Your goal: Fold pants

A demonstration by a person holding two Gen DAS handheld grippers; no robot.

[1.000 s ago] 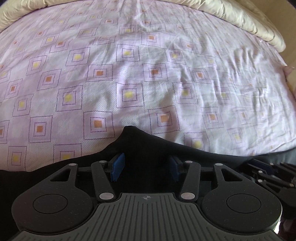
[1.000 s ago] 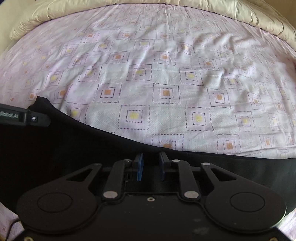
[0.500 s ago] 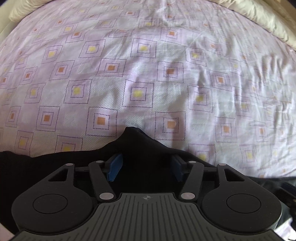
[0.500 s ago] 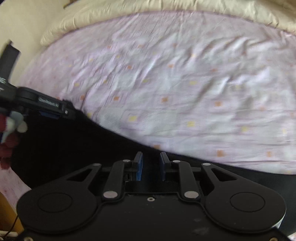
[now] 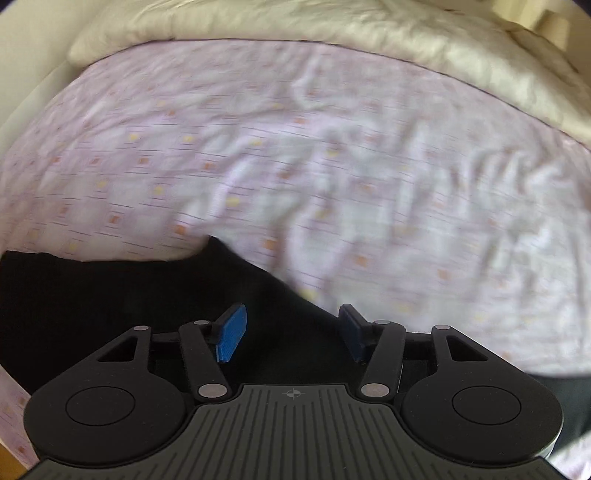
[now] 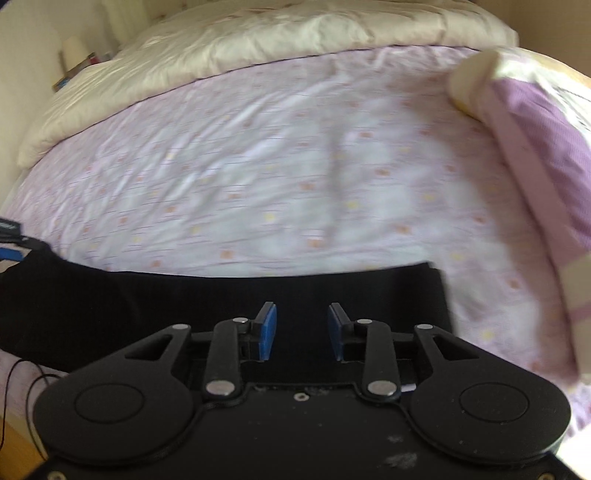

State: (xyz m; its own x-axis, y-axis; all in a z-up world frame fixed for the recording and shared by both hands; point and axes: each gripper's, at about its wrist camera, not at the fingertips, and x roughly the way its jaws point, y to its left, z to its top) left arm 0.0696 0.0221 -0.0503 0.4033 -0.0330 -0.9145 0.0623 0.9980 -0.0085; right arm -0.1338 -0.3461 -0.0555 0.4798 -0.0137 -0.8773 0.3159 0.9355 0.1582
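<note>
The black pants [image 5: 110,295] lie on the bed's near edge, shown in the left wrist view as a dark mass with a raised peak [image 5: 218,245]. In the right wrist view the pants [image 6: 258,295] form a flat band with a squared right end [image 6: 436,291]. My left gripper [image 5: 291,332] is open, its blue pads apart over the cloth. My right gripper [image 6: 302,330] is open above the band, holding nothing. The left gripper's tip [image 6: 11,236] shows at the right view's far left edge.
The bed has a lilac sheet with square prints [image 5: 332,184], wrinkled in the middle. A cream duvet [image 6: 258,33] is bunched along the far side. A purple pillow [image 6: 546,147] lies at the right. A thin black cable [image 6: 22,391] hangs at the near left.
My right gripper has opened and let go of the pants, which now lie flat. Both grippers have tilted up and pulled back; the left stays open. Both views are motion-blurred.
</note>
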